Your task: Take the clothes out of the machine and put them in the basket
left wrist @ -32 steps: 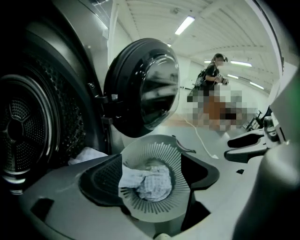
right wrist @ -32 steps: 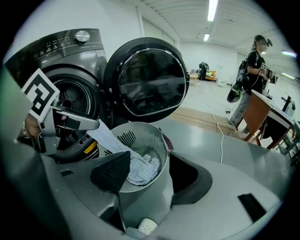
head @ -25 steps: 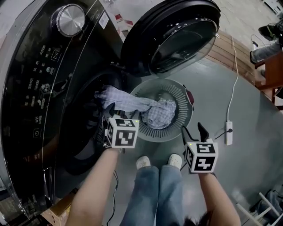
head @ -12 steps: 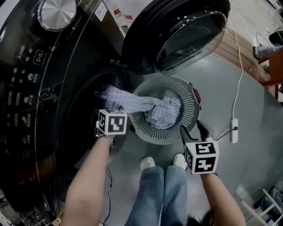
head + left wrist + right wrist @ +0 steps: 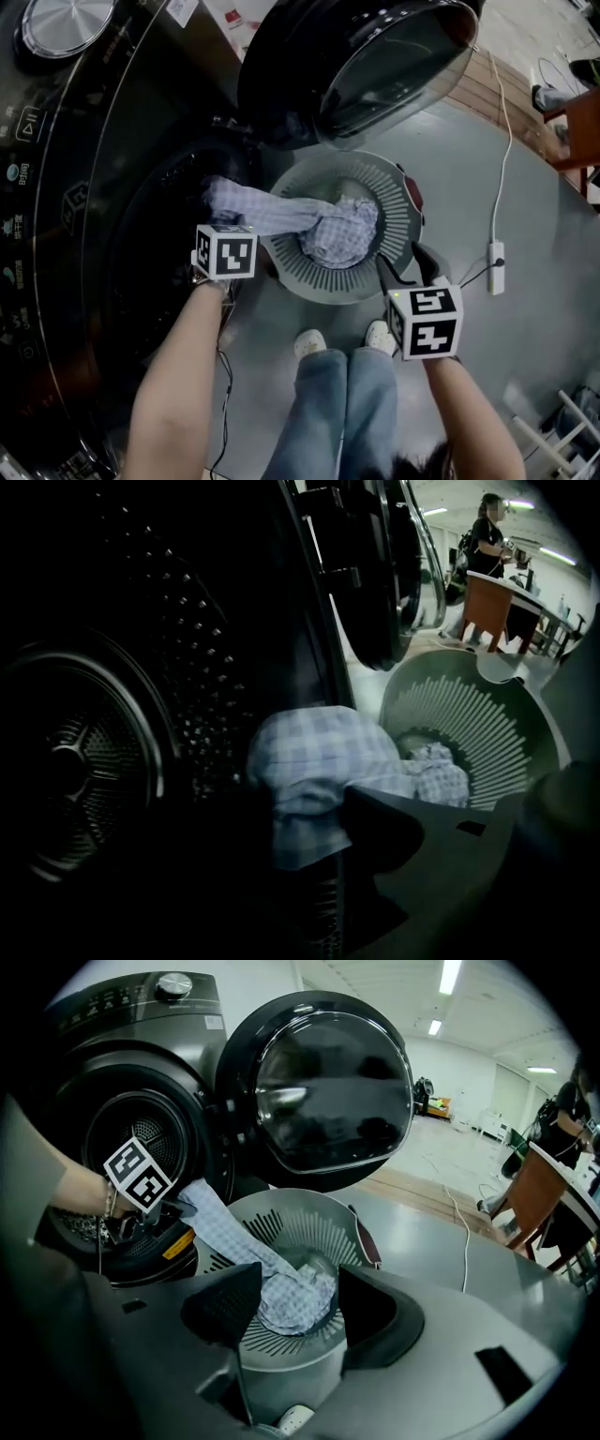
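our left gripper [image 5: 298, 822], jaws just closing on the checked cloth [image 5: 314, 761] at the machine [image 5: 103, 187] mouth, its far end in the basket [image 5: 398, 202], our right gripper [image 5: 289, 1302] by the rim, jaws spread, empty

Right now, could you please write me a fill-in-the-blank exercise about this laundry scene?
The round glass door of the dark washing machine stands ____.
The blue-and-white checked cloth stretches from the drum into the round grey slatted plastic ____.
The right gripper, near that container, holds ____.
The white power strip lies on the grey ____.
Missing words: open; basket; nothing; floor.
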### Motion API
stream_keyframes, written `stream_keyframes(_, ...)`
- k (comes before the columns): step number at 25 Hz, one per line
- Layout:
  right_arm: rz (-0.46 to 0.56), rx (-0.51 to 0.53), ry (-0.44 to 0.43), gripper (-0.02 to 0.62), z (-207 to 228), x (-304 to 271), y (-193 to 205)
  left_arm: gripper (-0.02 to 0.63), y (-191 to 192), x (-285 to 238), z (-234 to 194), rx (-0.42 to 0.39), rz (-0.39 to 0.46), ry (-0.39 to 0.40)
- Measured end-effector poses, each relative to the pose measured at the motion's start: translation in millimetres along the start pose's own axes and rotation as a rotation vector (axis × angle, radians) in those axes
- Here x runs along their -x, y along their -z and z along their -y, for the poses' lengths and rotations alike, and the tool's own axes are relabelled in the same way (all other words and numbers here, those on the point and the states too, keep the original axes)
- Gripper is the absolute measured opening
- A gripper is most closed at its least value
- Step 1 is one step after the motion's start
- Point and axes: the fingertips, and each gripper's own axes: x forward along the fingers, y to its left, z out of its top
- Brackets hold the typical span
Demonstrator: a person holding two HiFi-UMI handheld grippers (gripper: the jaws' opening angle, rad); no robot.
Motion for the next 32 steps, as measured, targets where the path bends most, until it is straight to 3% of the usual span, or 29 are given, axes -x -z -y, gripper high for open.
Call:
stream_keyframes(1,0.001,-0.016,0.001,0.249,0.8,1.1,0.0,0.162,-3.4,5.4,-2.9,-0.002,0.018,-0.019)
stream_keyframes(2,0.001,-0.027,0.002,0.247,1.7,3.1,0.4,0.017,-7.6,11.1,-3.4,-0.005,0.037,-0.027)
stream_keyframes(9,0.006,-0.025,-0.005,0.238,0.2,17.9,1.2,0.017,-33.7,51.1,29.3,0.045,0.148,0.071)
stream_keyframes(23,0.021,-0.044,0.016,0.235,27.5,31.7,7.6,0.017,-90.3,129.8,190.9,0.127,0.351,0.572)
stream_keyframes(27,0.019,-0.051,0.024,0.233,37.2,32.5,10.1,0.024,-97.1,130.4,198.1,0.138,0.374,0.556)
stream_keyframes(28,0.021,-0.054,0.025,0.233,38.7,32.0,9.9,0.194,-95.7,126.5,198.6,0.129,0.36,0.544)
stream_keyframes(29,0.022,-0.058,0.025,0.233,39.7,31.5,9.9,0.41,-93.2,122.3,198.7,0.123,0.339,0.534)
stream_keyframes(30,0.023,-0.06,0.025,0.233,40.2,30.9,9.9,0.458,-90.2,118.4,197.3,0.12,0.321,0.521)
stream_keyframes(32,0.022,-0.062,0.022,0.233,39.9,29.5,10.7,0.491,-83.2,112.5,191.6,0.107,0.297,0.486)
